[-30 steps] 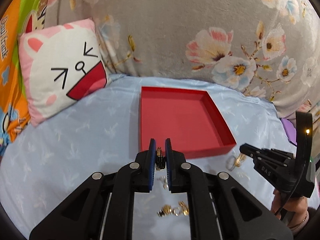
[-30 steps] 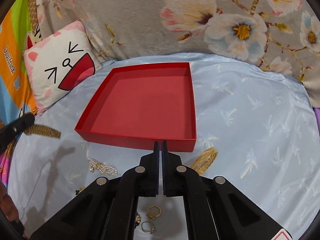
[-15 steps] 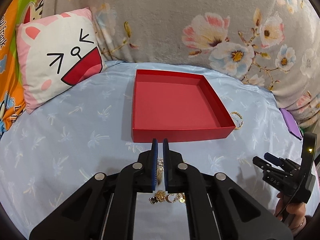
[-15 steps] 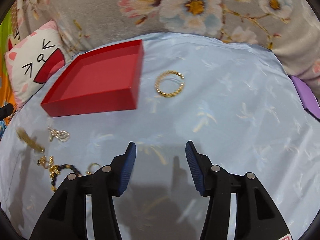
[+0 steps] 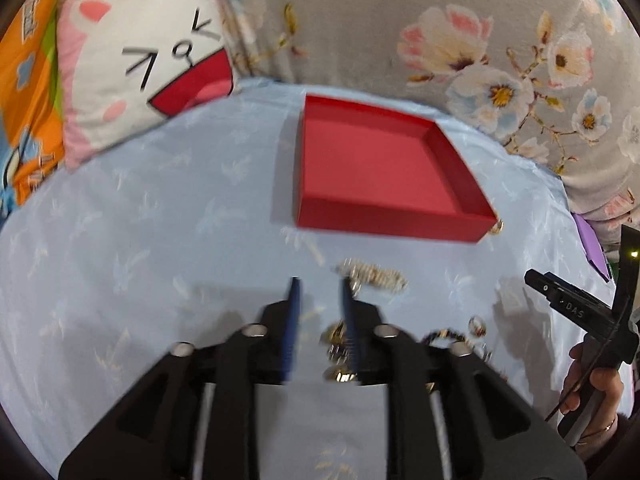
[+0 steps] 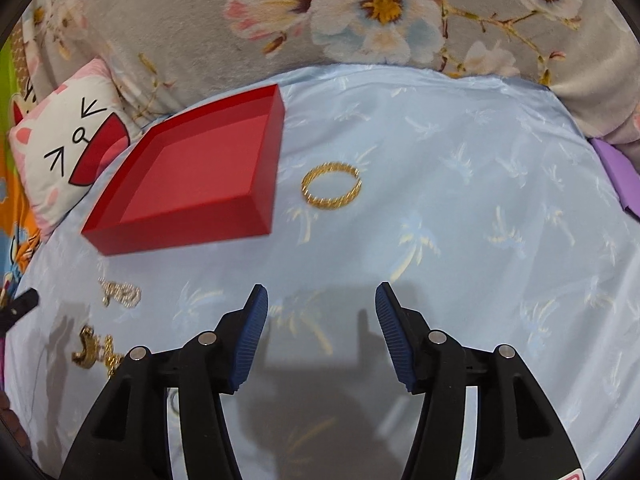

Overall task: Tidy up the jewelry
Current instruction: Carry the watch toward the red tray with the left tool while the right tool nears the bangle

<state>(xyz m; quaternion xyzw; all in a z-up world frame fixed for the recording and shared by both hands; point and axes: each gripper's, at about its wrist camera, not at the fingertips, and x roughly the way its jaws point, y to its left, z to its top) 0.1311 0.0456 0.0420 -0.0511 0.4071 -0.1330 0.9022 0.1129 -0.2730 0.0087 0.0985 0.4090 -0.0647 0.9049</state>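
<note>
In the left wrist view, which is blurred, my left gripper (image 5: 320,285) hangs low over the blue sheet with its jaws opening and nothing pressed between them. A gold piece (image 5: 339,334) lies by the inner side of its right finger, and a silvery chain (image 5: 374,275) lies just ahead to the right. The red box (image 5: 380,168) stands empty beyond. My right gripper (image 6: 322,292) is open over bare sheet, with a gold bangle (image 6: 331,185) ahead of it, right of the red box (image 6: 192,176). It also shows at the right edge as the right gripper (image 5: 560,300), held by a hand.
Rings and a dark beaded piece (image 5: 444,335) lie right of my left gripper. More gold pieces (image 6: 92,350) and the silvery chain (image 6: 120,292) lie at the left. A cat-face pillow (image 5: 140,60) and a floral blanket (image 5: 480,20) border the far side. A purple item (image 6: 616,172) lies at the right.
My left gripper sank toward the sheet and its jaws parted; the gold chain it held is out of them. My right gripper swung right of the box and opened.
</note>
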